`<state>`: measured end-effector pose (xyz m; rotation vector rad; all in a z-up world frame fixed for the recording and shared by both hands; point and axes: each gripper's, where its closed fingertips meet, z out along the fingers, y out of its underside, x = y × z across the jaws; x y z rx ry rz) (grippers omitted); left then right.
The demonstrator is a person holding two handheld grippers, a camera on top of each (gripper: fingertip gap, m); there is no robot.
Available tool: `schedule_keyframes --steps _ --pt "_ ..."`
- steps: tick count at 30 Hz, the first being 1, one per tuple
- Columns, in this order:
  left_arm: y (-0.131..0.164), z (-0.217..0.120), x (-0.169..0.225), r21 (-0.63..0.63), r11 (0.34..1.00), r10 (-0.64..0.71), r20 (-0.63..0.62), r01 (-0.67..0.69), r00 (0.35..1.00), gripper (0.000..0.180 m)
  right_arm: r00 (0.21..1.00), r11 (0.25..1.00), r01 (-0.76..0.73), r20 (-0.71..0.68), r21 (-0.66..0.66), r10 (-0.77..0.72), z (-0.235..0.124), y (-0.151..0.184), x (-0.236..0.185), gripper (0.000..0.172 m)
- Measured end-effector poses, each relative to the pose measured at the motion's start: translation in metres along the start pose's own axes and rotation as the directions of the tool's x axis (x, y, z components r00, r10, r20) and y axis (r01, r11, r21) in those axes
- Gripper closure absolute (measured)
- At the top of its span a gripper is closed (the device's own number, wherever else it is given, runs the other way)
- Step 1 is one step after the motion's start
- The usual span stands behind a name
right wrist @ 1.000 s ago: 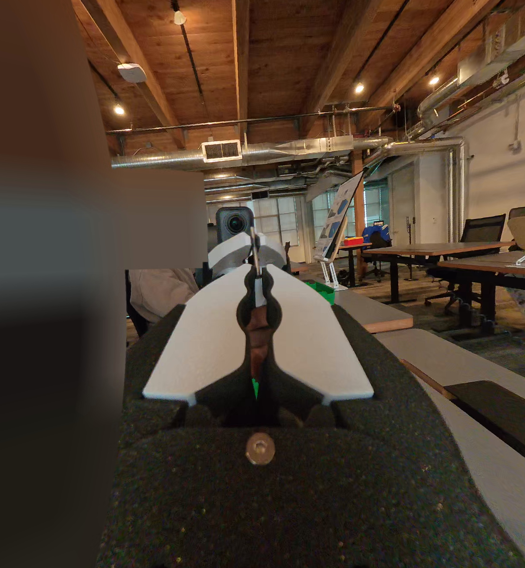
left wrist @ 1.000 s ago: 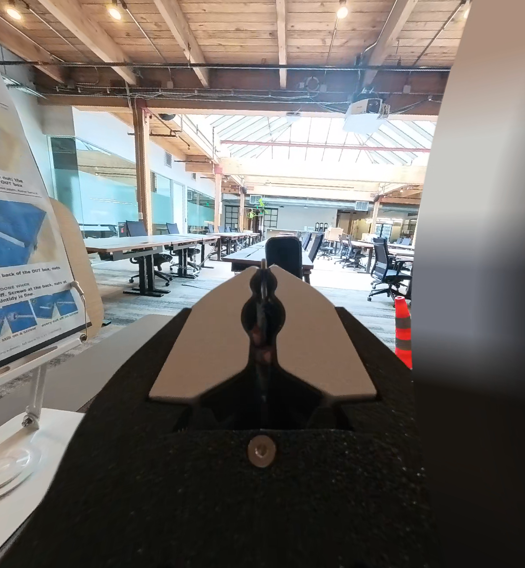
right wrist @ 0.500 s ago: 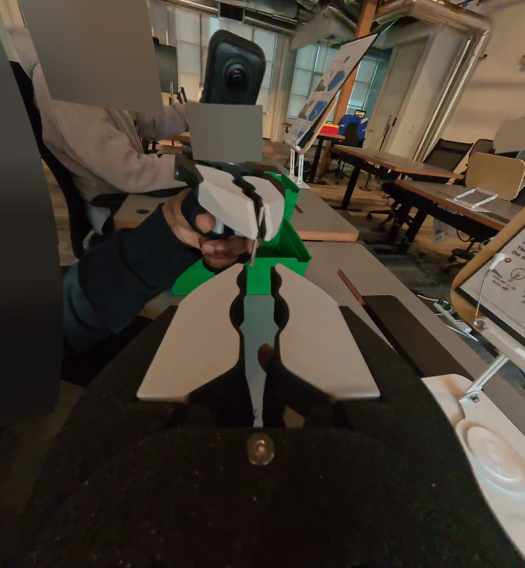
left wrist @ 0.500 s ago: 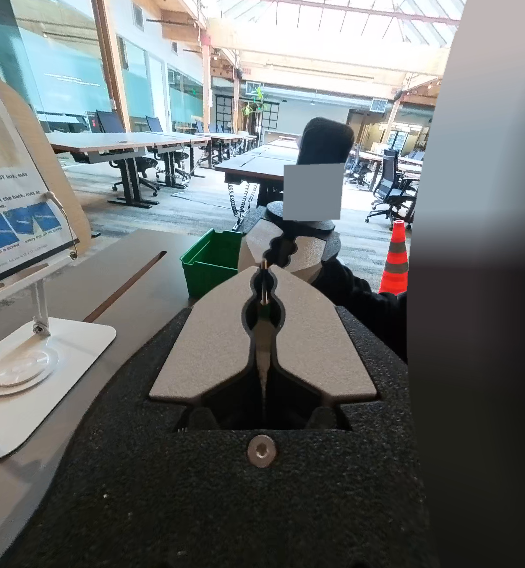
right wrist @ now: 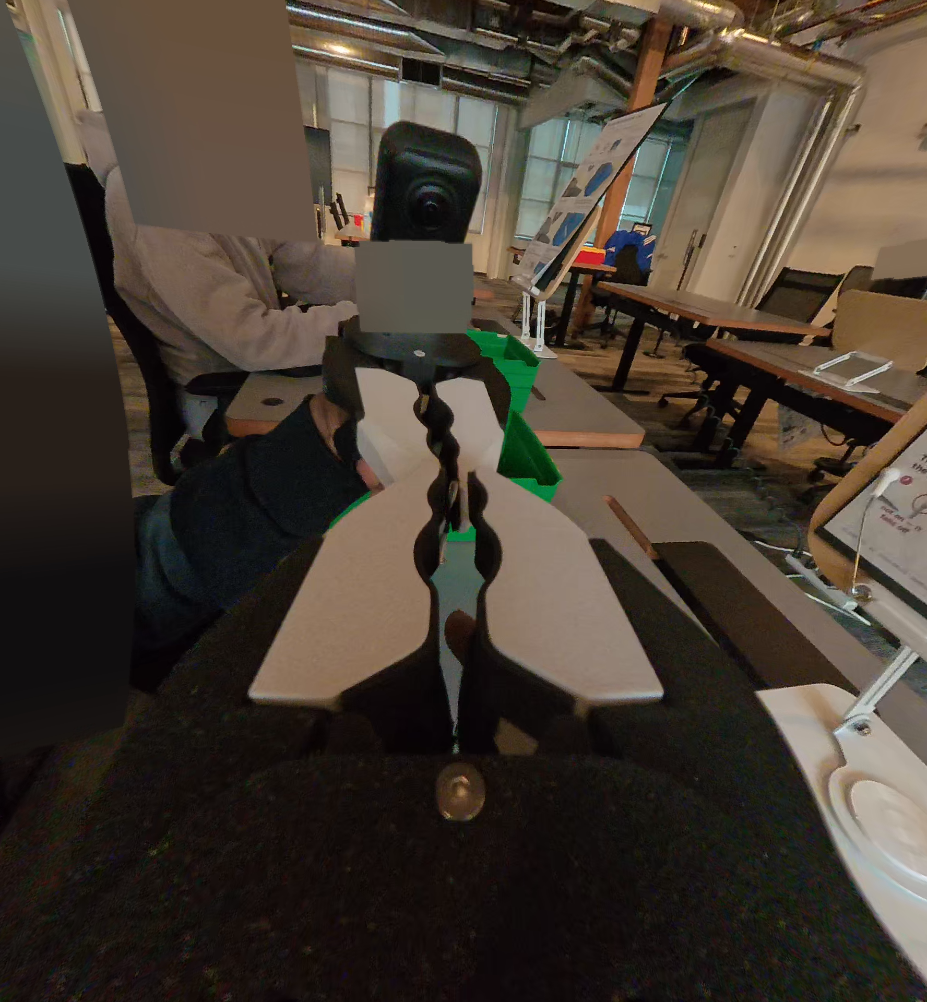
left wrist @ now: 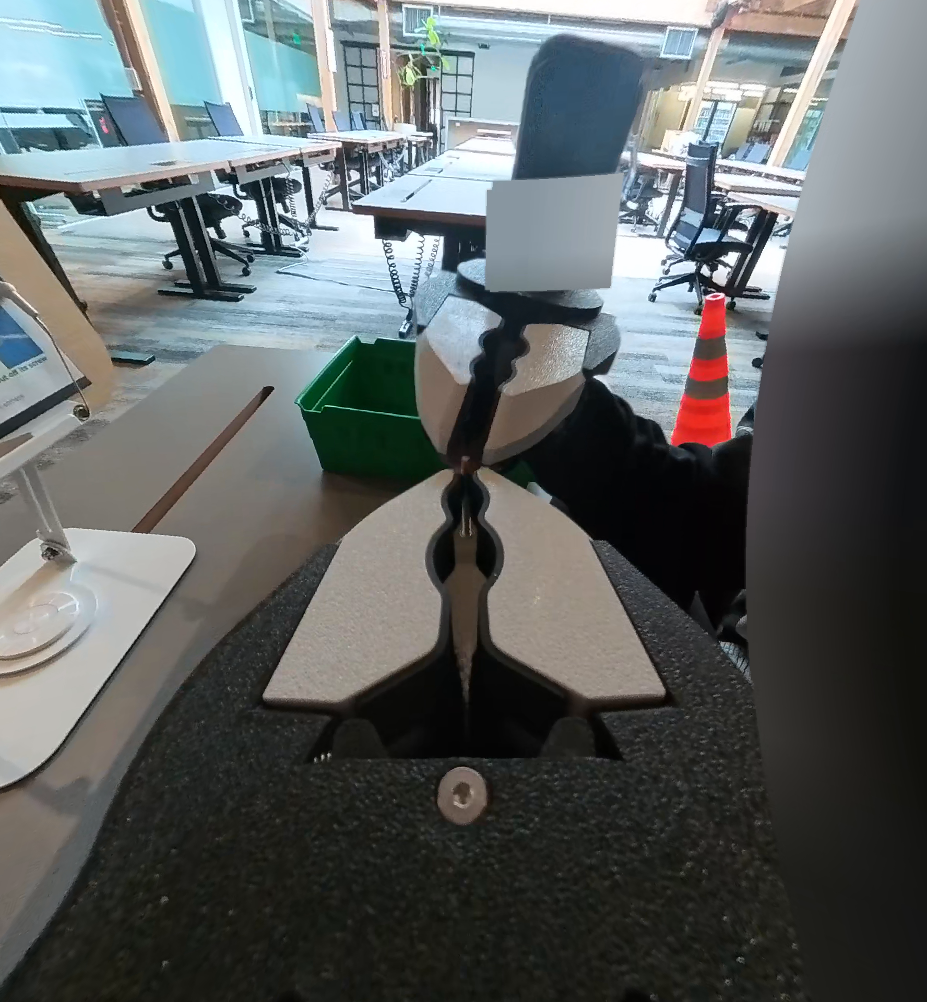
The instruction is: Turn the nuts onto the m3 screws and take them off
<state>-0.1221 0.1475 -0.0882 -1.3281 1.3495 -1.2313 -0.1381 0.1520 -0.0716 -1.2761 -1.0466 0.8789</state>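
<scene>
Left gripper (left wrist: pixel 464 480) clamped on thin metal screw (left wrist: pixel 465 518), shaft lying along jaw line, tip poking forward: steady post for threading. Right gripper (right wrist: pixel 457 501) faces it tip to tip, jaws narrowly parted around screw end; nut too small to make out, contact with pads not clear. Both held above dark tabletop (left wrist: pixel 206 488), likely so dropped parts land near green bin (left wrist: pixel 358 428). White stand (left wrist: pixel 44 623) with instruction card at left. Open office behind: desks, chairs, orange cone (left wrist: pixel 708 374)
</scene>
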Motion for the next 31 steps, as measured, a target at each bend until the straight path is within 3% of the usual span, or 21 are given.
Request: schedule_keyframes --steps 11,17,23,31 --pt "-0.005 0.000 0.003 0.028 0.999 0.018 -0.006 -0.018 1.000 0.179 0.997 0.997 -0.064 0.045 0.040 0.062 -0.002 -0.005 -0.002 0.172" --pt "-0.005 0.001 0.003 0.038 0.999 0.010 -0.014 -0.010 1.000 0.162 0.996 0.987 -0.087 0.020 0.132 0.085 -0.010 -0.021 0.004 0.172" --pt "-0.006 0.005 0.008 0.046 0.999 -0.001 -0.056 0.004 0.998 0.156 1.000 0.993 -0.006 -0.010 0.121 0.008 -0.006 -0.020 0.000 0.172" --pt "-0.014 0.003 0.015 0.102 0.994 -0.015 -0.112 0.027 0.994 0.137 0.976 0.963 0.211 -0.087 0.169 -0.198 -0.012 -0.033 -0.006 0.172"
